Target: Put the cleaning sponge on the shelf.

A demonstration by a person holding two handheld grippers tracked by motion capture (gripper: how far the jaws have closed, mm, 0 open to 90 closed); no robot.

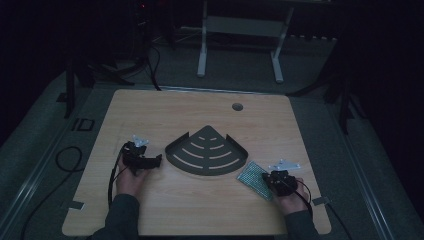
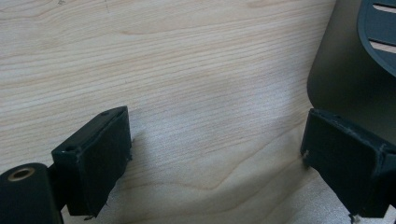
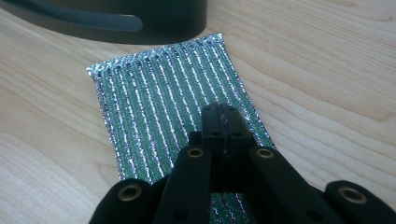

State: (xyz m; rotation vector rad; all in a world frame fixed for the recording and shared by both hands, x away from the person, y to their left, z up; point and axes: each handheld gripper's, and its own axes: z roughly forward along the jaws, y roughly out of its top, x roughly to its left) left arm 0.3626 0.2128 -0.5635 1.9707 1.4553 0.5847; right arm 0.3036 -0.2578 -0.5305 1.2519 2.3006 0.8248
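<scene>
The right gripper, jaws pressed together, hovers over the near end of a thin, likely light and floppy green-and-silver scouring pad, best pinched at an edge.

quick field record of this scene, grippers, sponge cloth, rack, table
left gripper: open, jaws wide apart over bare wood, just left of the rack
right gripper: shut, jaws over the scouring cloth; whether it pinches the cloth cannot be told
scouring cloth: green and silver striped, flat, beside the rack's curved wall
rack: dark fan-shaped slotted tray, mid-table
table: light wood
</scene>
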